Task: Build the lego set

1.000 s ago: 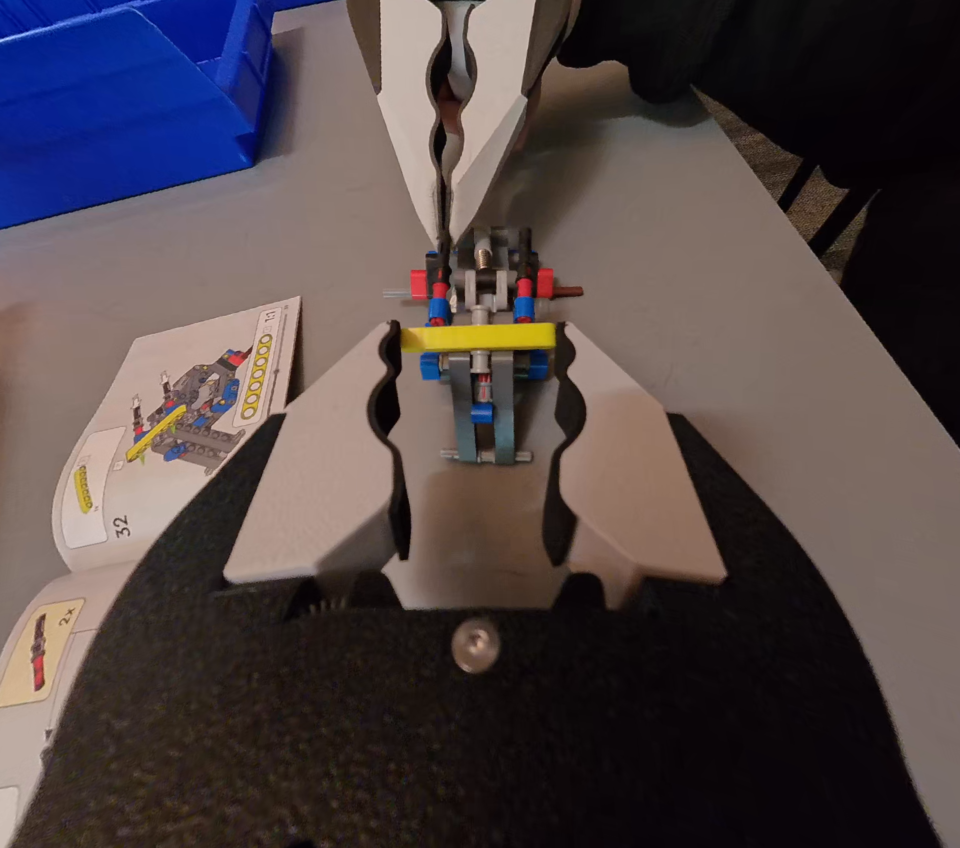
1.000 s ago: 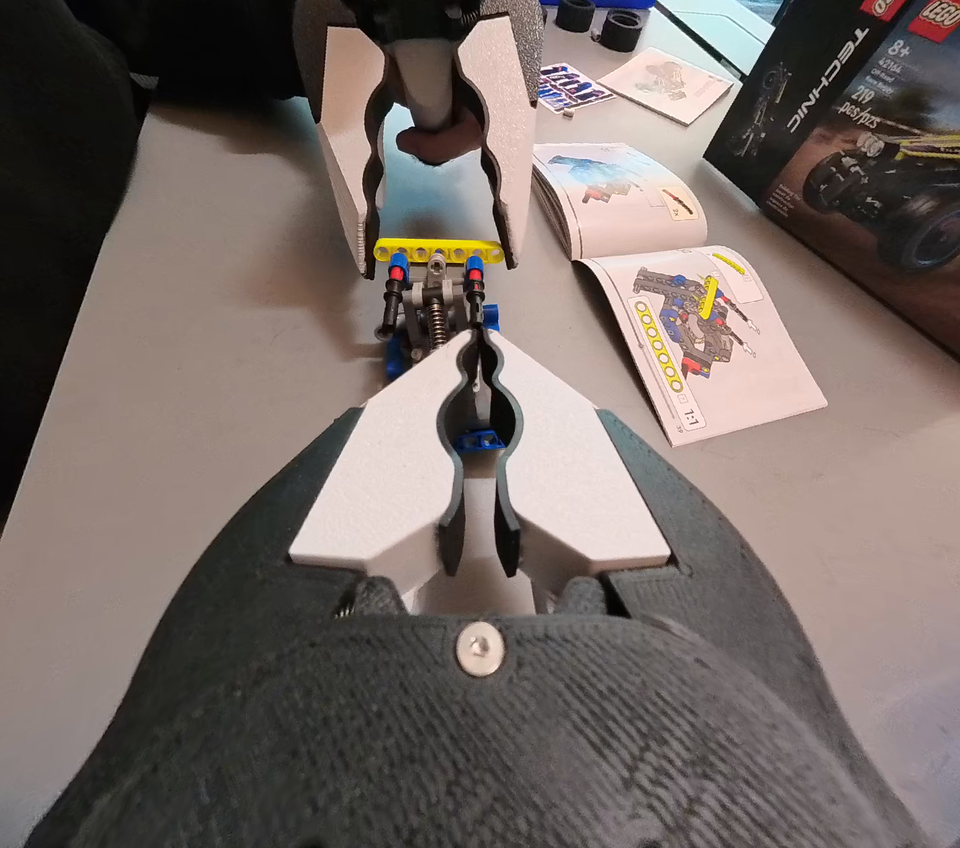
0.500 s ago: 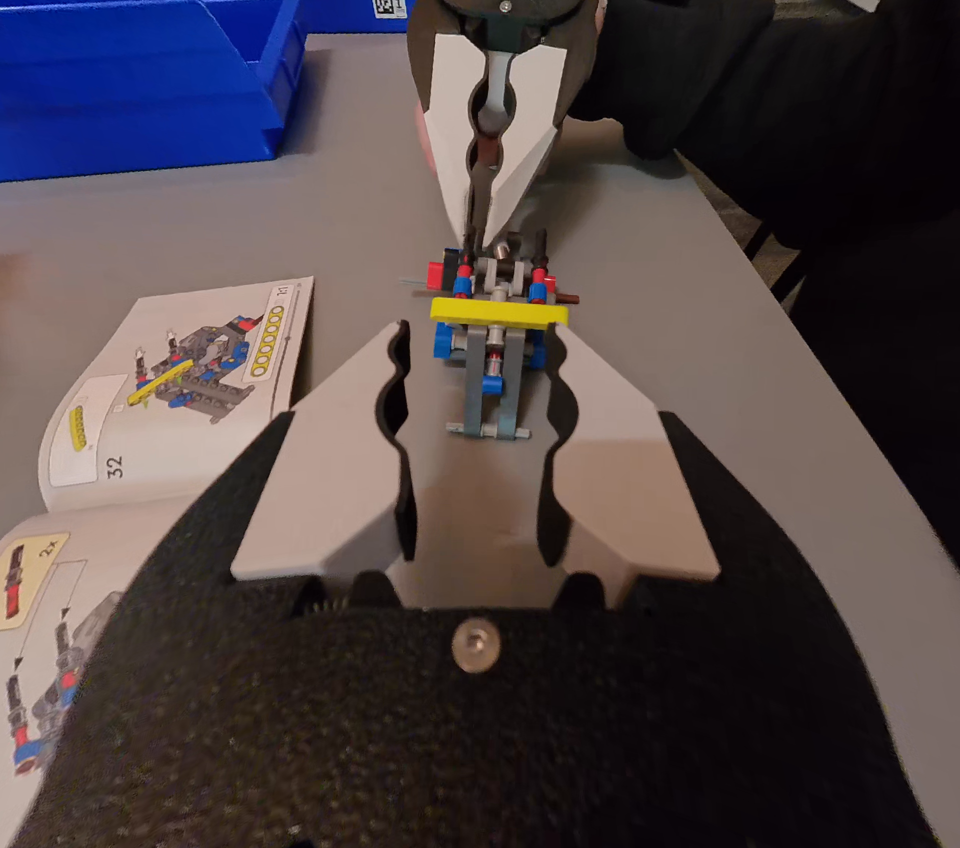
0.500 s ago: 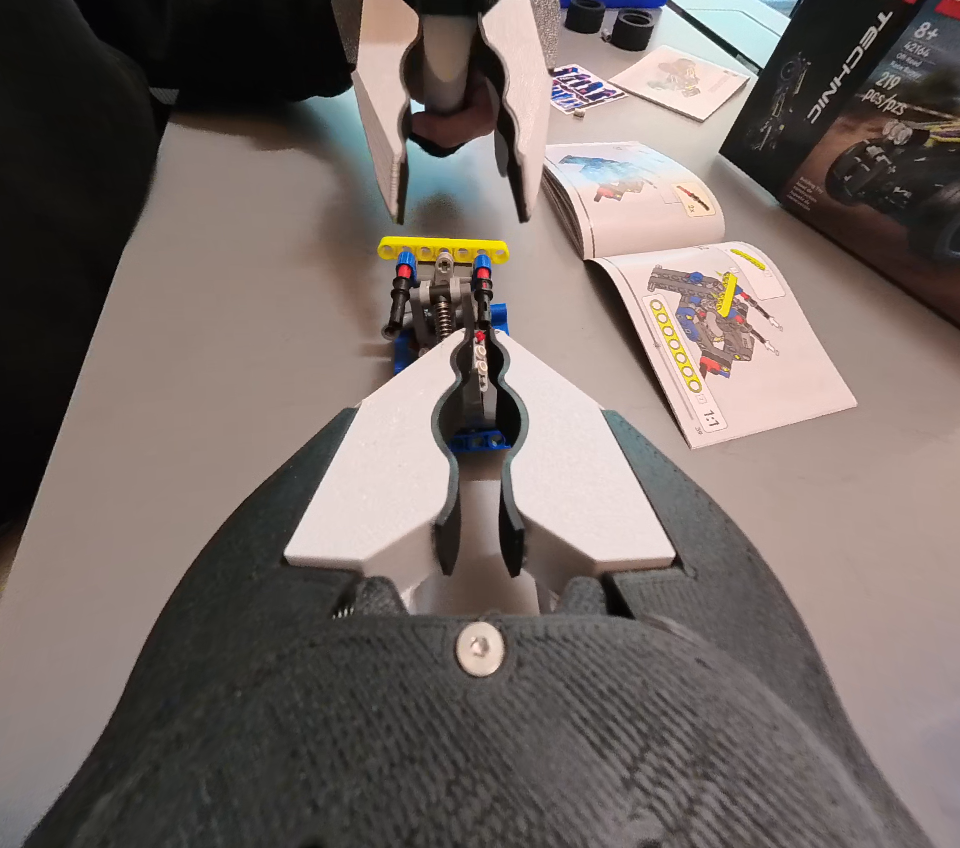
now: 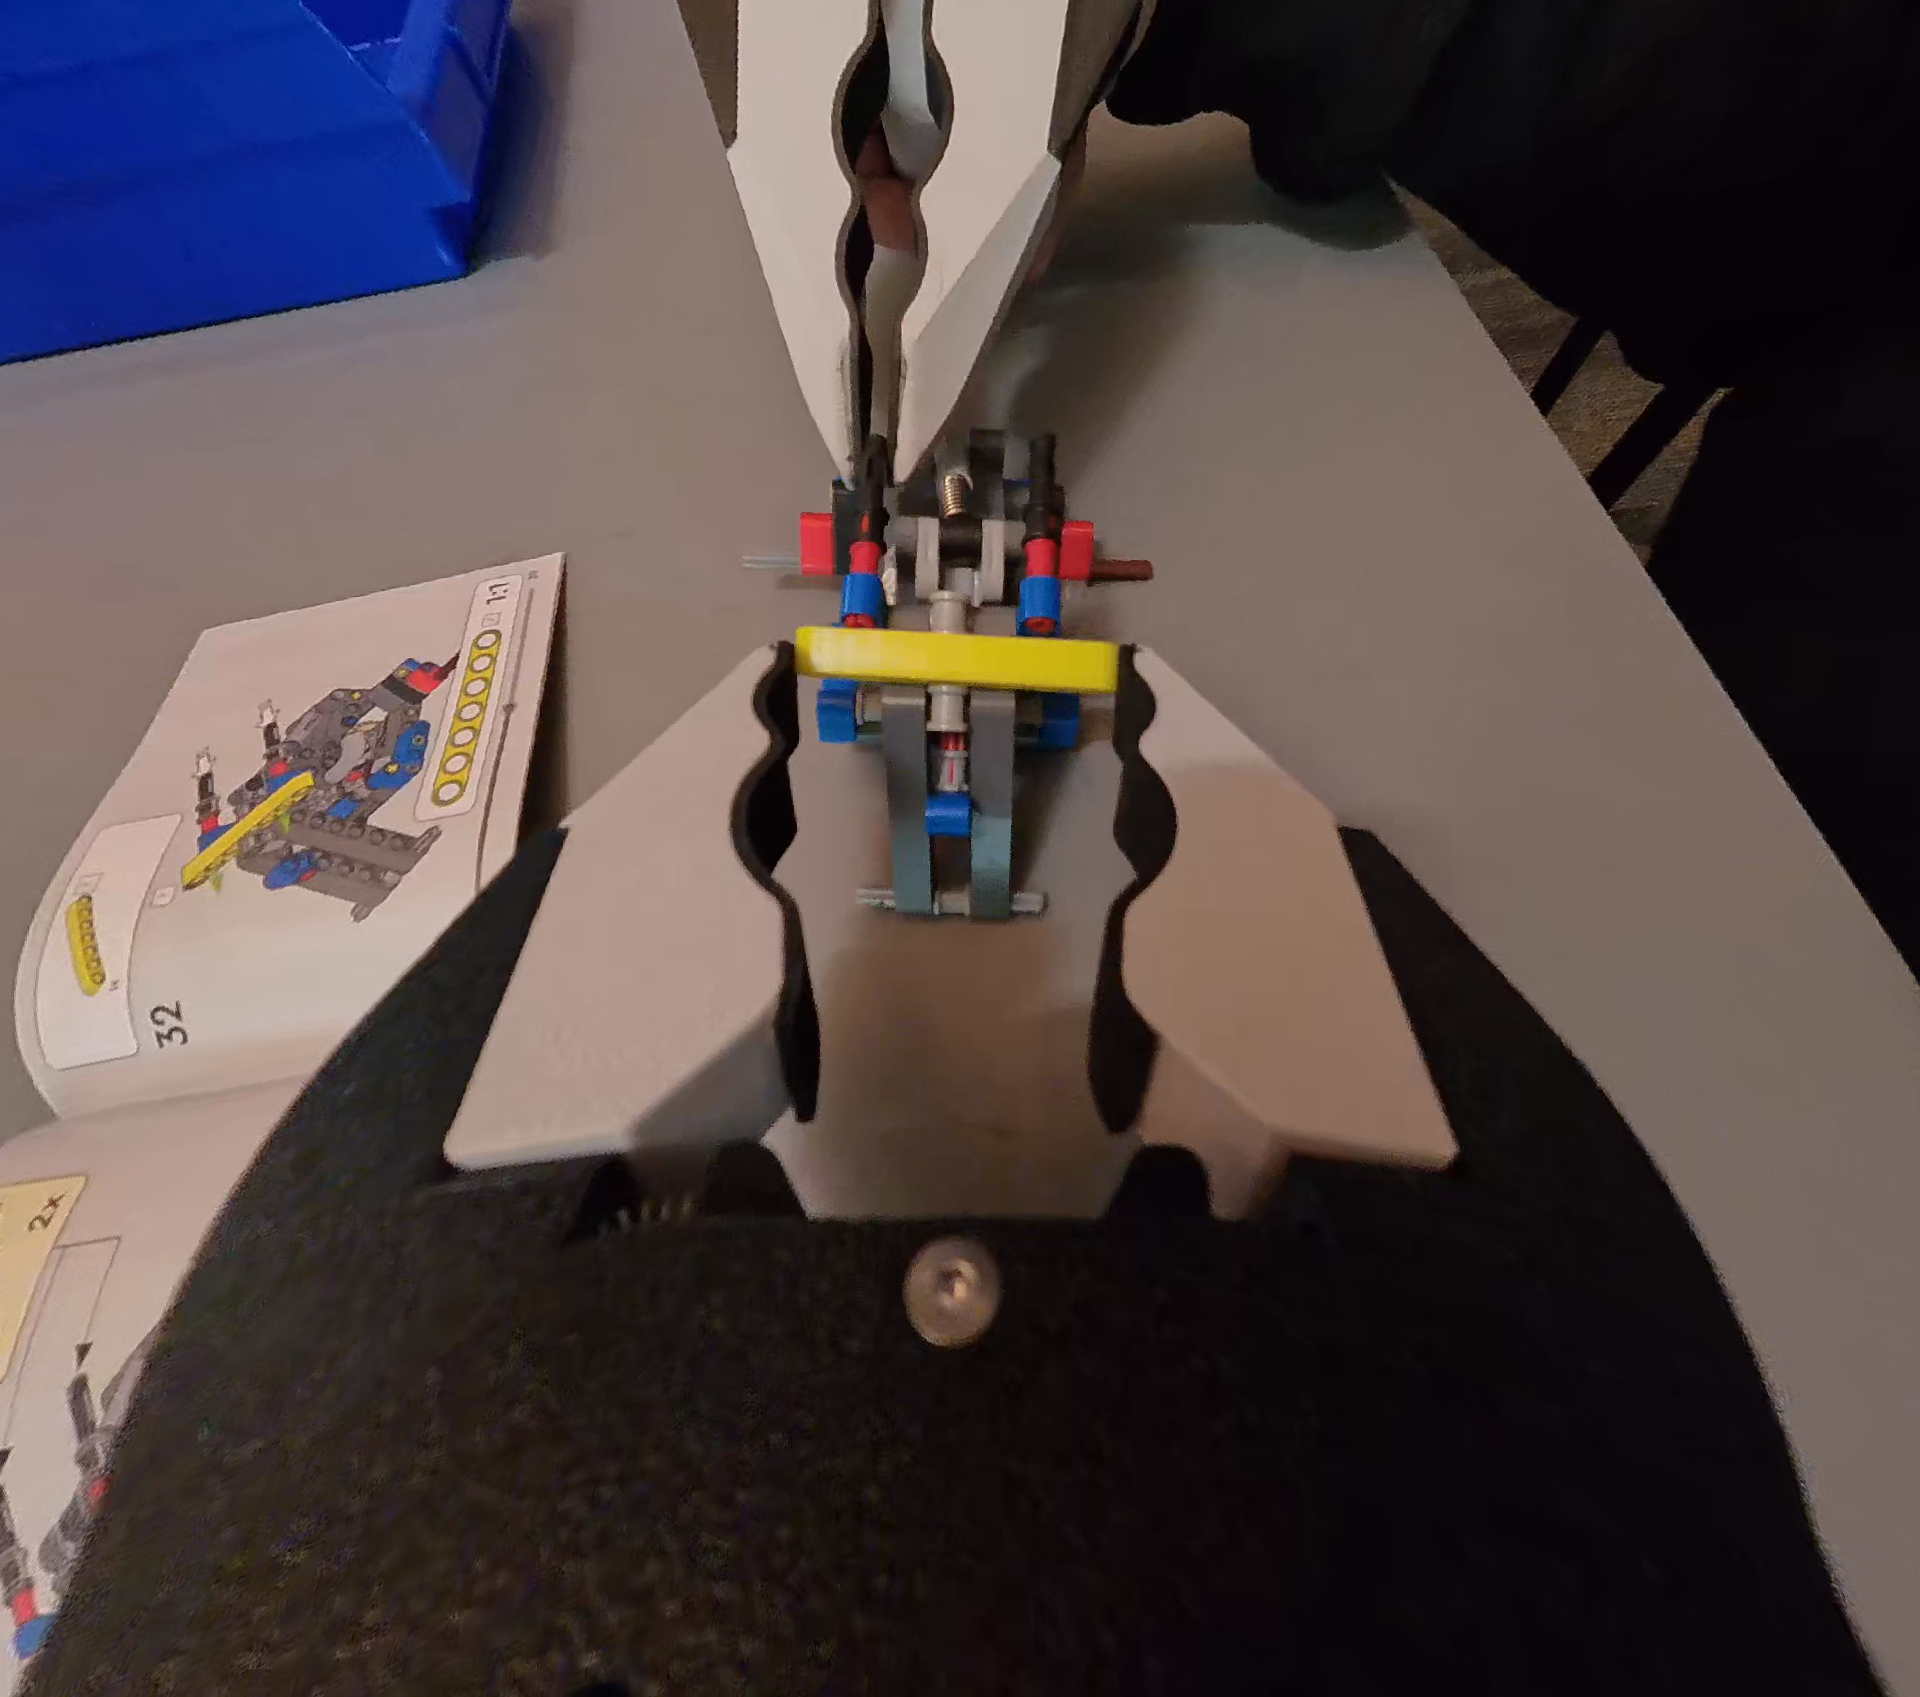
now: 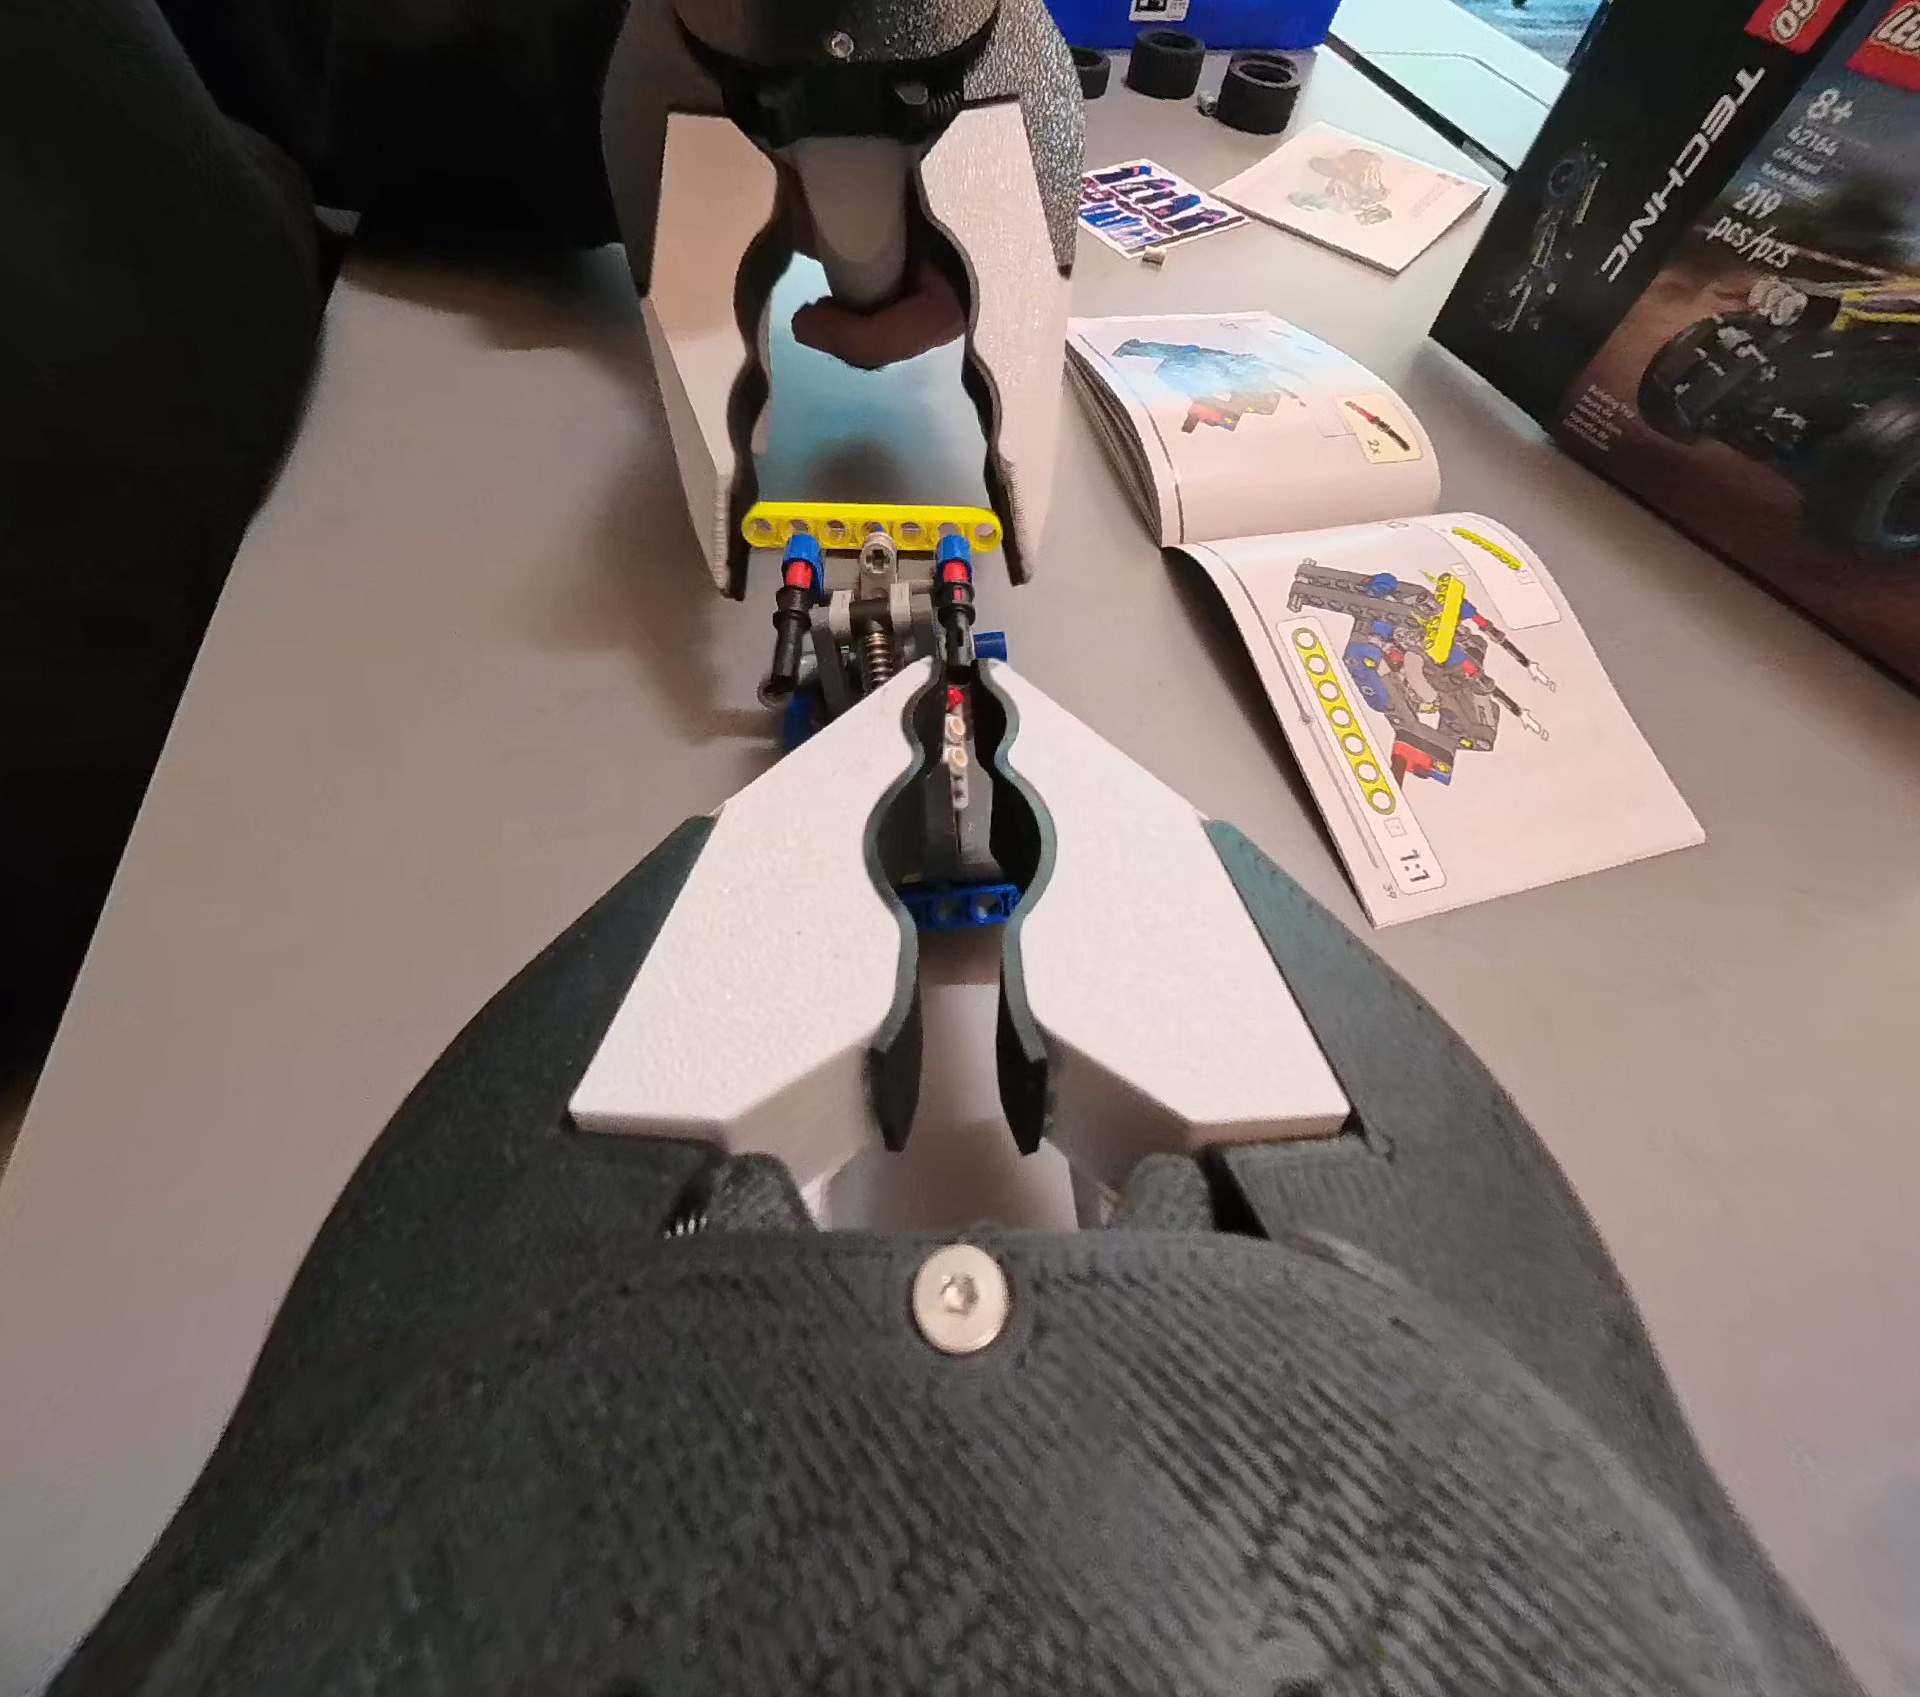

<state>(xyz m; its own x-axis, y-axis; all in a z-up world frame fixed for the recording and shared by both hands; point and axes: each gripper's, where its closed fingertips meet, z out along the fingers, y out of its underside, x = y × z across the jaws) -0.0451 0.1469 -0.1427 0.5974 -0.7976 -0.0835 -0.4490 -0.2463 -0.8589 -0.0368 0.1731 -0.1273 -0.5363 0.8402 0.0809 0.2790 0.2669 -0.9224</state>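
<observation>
A small brick assembly of grey, blue, red and black parts stands on the grey table, with a yellow holed beam across its top. My left gripper is open. Its fingertips stand at the two ends of the beam, close to them, with no clear squeeze. The right wrist view shows the same: the left gripper straddles the yellow beam. My right gripper is shut on a thin black rod on one side of the assembly. The left wrist view shows the right gripper pinching that rod.
An open instruction booklet lies beside the assembly and also shows in the left wrist view. Blue bins stand at the table's far side. A dark product box, black tyres and a sticker sheet lie beyond. Dark sleeves flank both grippers.
Half a second ago my left gripper was lifted off the beam with narrower jaws. Now it is back down with wider jaws at the beam's ends. My right gripper stayed shut on the rod.
</observation>
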